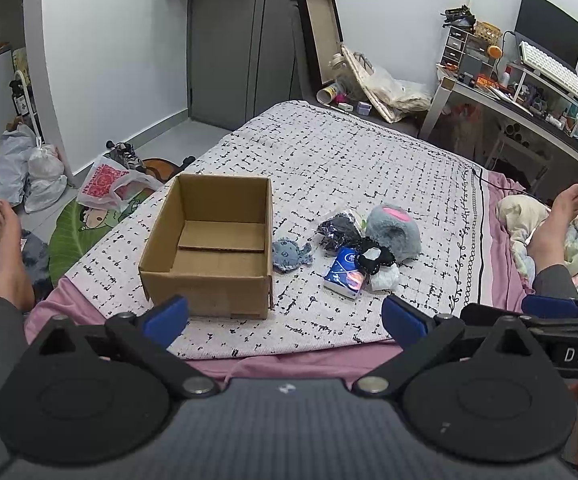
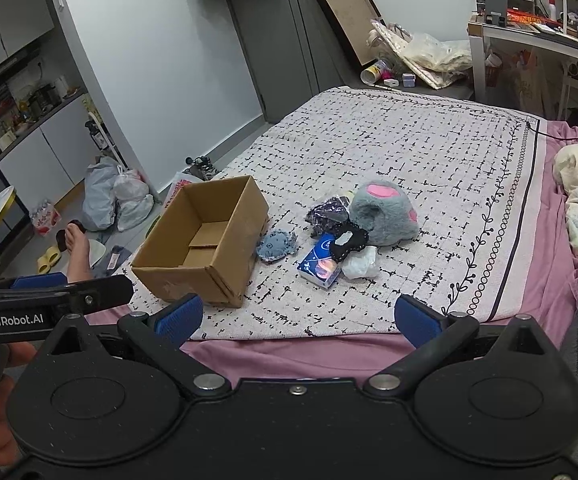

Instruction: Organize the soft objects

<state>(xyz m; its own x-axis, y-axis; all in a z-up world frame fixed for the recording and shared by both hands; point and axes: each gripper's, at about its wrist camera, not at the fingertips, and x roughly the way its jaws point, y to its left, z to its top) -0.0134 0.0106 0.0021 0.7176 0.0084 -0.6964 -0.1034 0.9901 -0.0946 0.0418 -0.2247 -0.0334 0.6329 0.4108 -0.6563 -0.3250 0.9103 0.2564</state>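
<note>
We held both tools back at the near edge of the bed (image 1: 329, 148), short of everything on it. Our left gripper (image 1: 285, 314) stood with its blue pads spread wide and nothing between them, and our right gripper (image 2: 295, 314) was equally wide and empty, hovering beside the left one.

Just beyond the left gripper sat the cardboard box (image 1: 213, 240), open at the top and bare inside apart from its folded bottom flaps. We take the box as our landmark. Immediately to its right, almost touching its side wall, lay the small blue plush (image 1: 291, 255). Further right of the box was a loose cluster of items that touched or overlapped one another: a blue tissue pack (image 1: 345, 270) nearest us, a crumpled white piece (image 1: 385, 278) against it, a black lacy item (image 1: 375, 259) draped over both, a dark bagged bundle (image 1: 337, 228) behind them, and the grey fluffy slipper (image 1: 395, 230) with pink patches at the far right of the pile.

We judged that the sorting had not begun, since the box held nothing and all the soft things lay outside it. The next move seemed to call for reaching forward over the bedspread, most easily to the blue plush beside the box, closing on its body and lifting it over the box wall. The overlapping pile would need its top pieces taken first.
</note>
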